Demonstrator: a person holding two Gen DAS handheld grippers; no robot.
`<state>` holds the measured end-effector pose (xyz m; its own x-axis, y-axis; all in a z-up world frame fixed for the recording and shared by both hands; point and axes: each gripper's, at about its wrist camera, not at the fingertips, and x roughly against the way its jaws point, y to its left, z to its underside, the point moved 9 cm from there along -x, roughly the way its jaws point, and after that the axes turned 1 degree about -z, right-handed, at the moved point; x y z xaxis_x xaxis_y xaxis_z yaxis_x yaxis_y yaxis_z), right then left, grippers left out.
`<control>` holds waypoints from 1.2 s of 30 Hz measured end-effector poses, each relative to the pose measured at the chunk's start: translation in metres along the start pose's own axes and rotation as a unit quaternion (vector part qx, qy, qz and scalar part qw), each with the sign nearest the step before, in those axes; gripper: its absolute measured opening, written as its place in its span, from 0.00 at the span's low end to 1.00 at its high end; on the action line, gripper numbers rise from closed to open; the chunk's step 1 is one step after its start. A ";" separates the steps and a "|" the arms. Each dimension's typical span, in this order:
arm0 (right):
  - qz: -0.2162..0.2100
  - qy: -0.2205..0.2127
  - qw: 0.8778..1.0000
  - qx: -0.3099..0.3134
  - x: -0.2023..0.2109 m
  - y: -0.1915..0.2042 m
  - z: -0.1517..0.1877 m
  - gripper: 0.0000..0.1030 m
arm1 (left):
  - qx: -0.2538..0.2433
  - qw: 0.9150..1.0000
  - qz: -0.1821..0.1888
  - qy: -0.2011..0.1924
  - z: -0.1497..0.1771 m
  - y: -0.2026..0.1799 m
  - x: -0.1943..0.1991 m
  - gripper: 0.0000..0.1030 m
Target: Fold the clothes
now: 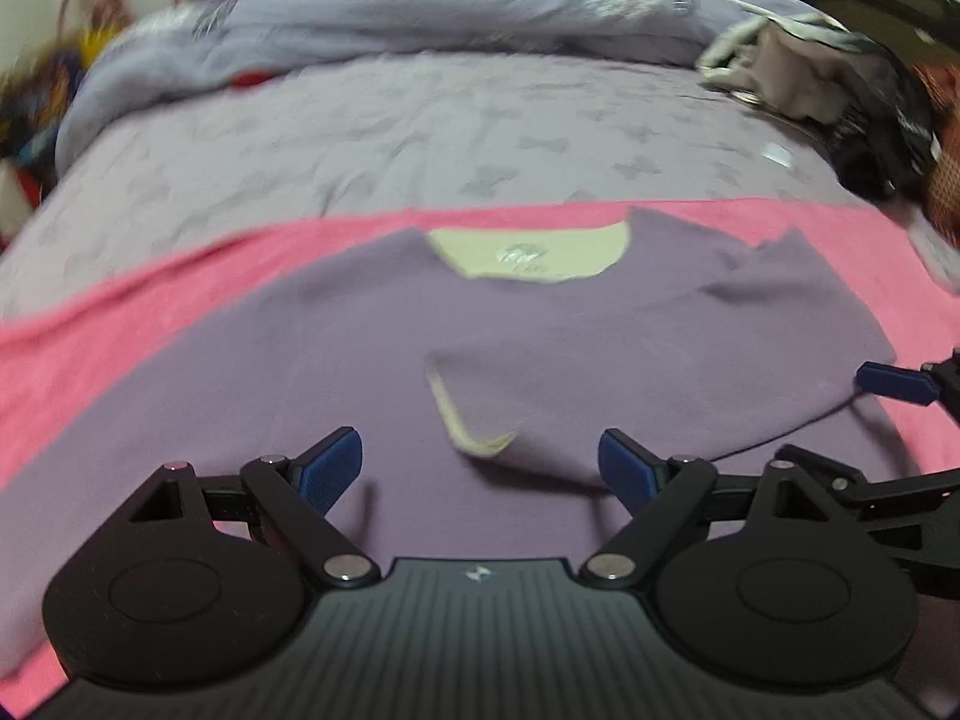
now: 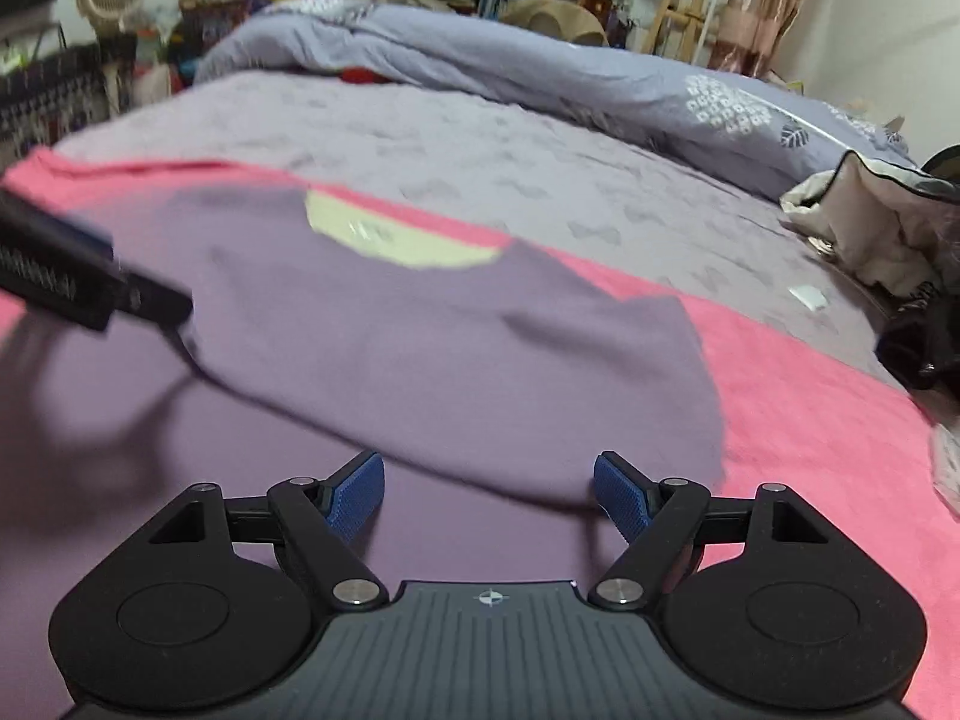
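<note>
The bed (image 1: 360, 138), covered in a lilac sheet with a faint bow pattern, carries everything. A bunched blue-grey duvet (image 2: 540, 66) runs along its far edge, and the wide strip of sheet between it and the work area lies bare. A heap of other clothes (image 2: 870, 228) crowds the bed's right edge.

Across the near part of the bed lies a pink towel (image 1: 120, 324), its far edge running roughly parallel to the duvet. On it rests the purple shirt (image 1: 372, 324), collar toward the far edge, a pale yellow inner neck panel (image 1: 534, 258) showing. The shirt's right side is folded over onto its body, and the sleeve cuff (image 1: 474, 426), turned to show pale lining, sits near the middle. Pink towel stays visible beyond the shirt's right and far edges.

The left tongs (image 1: 480, 468) hover spread wide just above the near part of the shirt, straddling the cuff and gripping nothing. The right tongs (image 2: 489, 495) also stand wide and empty, over the folded flap's near edge, close beside the left ones.
</note>
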<state>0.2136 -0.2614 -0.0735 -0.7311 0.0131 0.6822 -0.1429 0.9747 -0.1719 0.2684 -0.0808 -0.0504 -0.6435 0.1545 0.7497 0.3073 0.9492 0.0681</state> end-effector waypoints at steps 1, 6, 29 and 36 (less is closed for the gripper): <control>0.004 0.001 1.000 0.003 0.000 -0.002 0.006 0.78 | -0.022 1.000 -0.020 -0.007 -0.001 -0.004 -0.001 0.87; 0.018 0.002 1.000 -0.007 0.006 -0.012 0.020 0.84 | -0.001 0.985 -0.164 0.056 0.021 0.028 -0.015 0.89; 0.022 -0.009 0.997 -0.070 0.003 -0.025 0.027 1.00 | -0.397 0.915 -0.054 -0.047 0.019 -0.070 -0.031 0.21; 0.075 -0.044 0.996 0.014 0.009 -0.020 0.014 1.00 | -0.329 0.939 -0.079 -0.054 0.008 -0.057 -0.029 0.09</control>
<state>0.2002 -0.2835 -0.0742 -0.8006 0.1374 0.5832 -0.0456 0.9566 -0.2879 0.2638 -0.1375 -0.0808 -0.7742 0.0877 0.6268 0.5464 0.5924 0.5921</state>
